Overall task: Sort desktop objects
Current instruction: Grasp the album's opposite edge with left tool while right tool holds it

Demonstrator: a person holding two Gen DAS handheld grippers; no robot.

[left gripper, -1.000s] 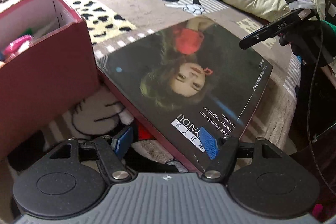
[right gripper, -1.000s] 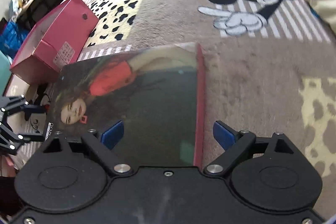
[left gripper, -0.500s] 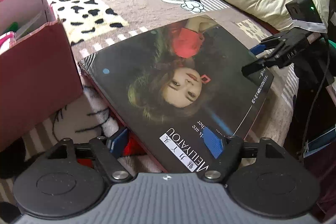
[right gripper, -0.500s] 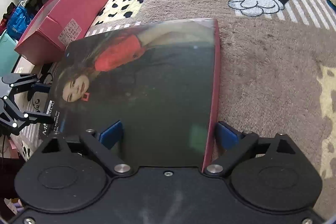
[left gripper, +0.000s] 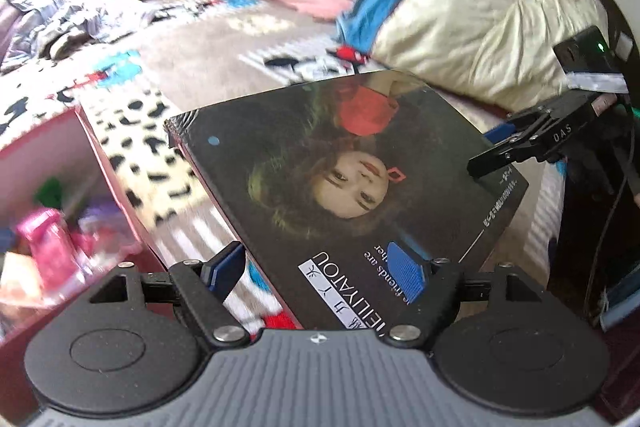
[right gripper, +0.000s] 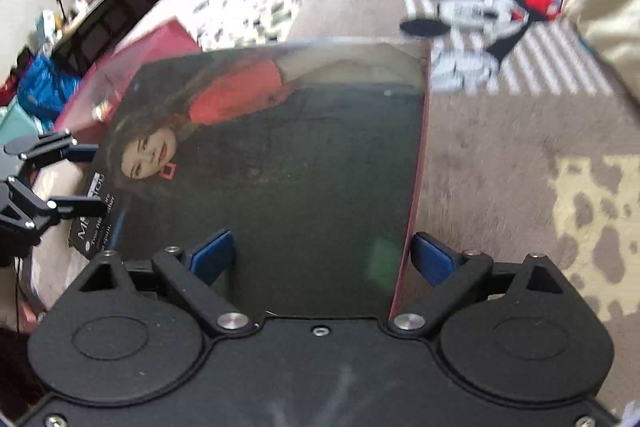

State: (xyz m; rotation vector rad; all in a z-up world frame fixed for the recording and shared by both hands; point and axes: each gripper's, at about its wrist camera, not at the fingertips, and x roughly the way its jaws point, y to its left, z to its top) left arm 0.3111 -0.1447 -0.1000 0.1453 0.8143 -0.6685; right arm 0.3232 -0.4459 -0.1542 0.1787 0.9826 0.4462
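Both grippers are on the magazine (left gripper: pixel 352 163) now, which is lifted off the patterned blanket (right gripper: pixel 500 131). The left gripper (left gripper: pixel 320 267) grips its title corner, one blue pad on the cover, the other beneath. The right gripper (right gripper: pixel 324 251) clamps the red spine edge, pads above and below. The pink box (left gripper: pixel 48 187) sits just left.

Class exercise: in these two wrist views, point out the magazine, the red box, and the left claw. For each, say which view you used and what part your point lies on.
magazine (right gripper: pixel 280 167): right wrist view, on the dark middle of its cover.
red box (left gripper: pixel 24 163): left wrist view, on its pale inner wall.
left claw (left gripper: pixel 320 269): left wrist view, midway between its two blue fingertips.
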